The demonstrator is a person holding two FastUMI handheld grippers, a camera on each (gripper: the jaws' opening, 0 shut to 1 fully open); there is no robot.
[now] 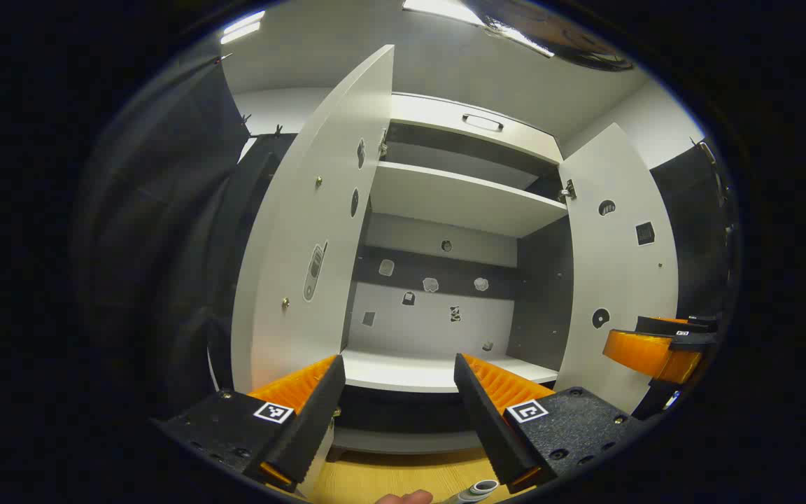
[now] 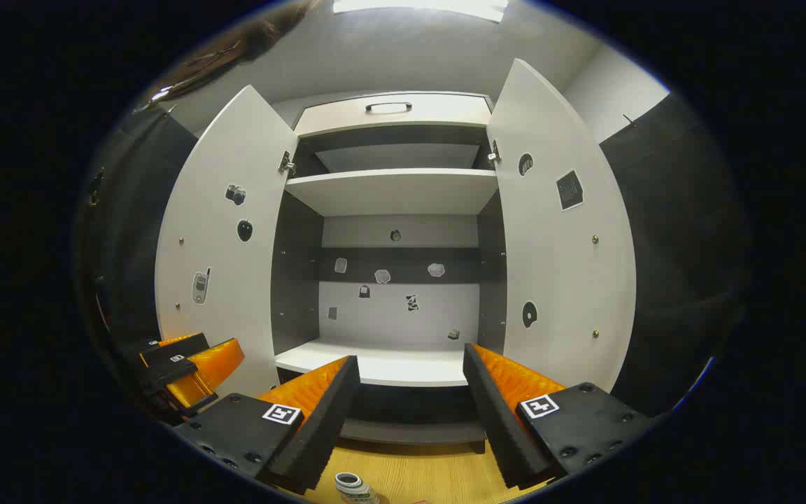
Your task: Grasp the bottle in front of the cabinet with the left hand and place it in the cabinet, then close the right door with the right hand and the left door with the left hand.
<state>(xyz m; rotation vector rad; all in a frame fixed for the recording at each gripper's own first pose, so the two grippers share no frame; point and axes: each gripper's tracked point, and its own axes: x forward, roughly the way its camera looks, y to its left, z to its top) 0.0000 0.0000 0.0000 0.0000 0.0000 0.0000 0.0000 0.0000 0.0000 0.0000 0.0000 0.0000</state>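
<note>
The white cabinet stands ahead with its left door (image 1: 305, 231) and right door (image 1: 620, 266) both swung open. Its lower shelf (image 1: 403, 371) is bare. The bottle (image 1: 476, 491) stands low on the wooden surface in front, just beyond my left gripper (image 1: 397, 364), which is open and holds nothing. In the right gripper view the bottle's top (image 2: 354, 485) shows below my right gripper (image 2: 411, 357), also open and holding nothing. The right gripper (image 1: 655, 346) hovers beside the right door, and the left gripper (image 2: 186, 367) sits by the left door (image 2: 224, 238).
An upper shelf (image 2: 392, 189) and a top drawer with a handle (image 2: 389, 107) sit above. Small stickers dot the back panel and doors. A wooden surface (image 2: 431, 476) runs before the cabinet. A fingertip (image 1: 403, 498) shows beside the bottle. Dark cloth walls flank both sides.
</note>
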